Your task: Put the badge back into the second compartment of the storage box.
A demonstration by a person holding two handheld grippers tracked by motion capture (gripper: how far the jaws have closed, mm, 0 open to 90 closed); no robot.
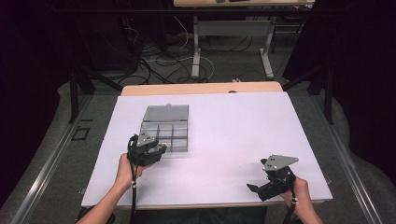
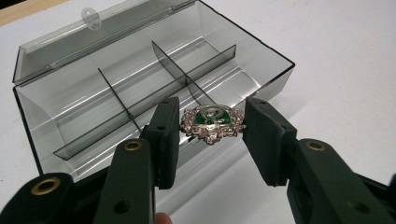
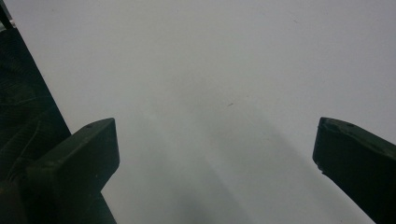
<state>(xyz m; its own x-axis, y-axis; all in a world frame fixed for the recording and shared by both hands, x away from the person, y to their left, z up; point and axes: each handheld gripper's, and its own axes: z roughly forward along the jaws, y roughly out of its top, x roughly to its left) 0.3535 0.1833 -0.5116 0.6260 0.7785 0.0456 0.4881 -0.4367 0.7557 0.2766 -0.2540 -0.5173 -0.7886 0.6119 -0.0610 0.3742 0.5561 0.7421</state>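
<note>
Brooch held at the open box's near wall.

We saw one silver-and-green brooch point(image 2: 213, 122) clamped between the left gripper point(image 2: 213, 135) pads, jaws part closed, just above the near wall of one clear compartment box point(image 2: 140, 88). The right gripper point(image 3: 215, 154) hung wide open, holding nothing, over the white table point(image 3: 210, 60).
</note>
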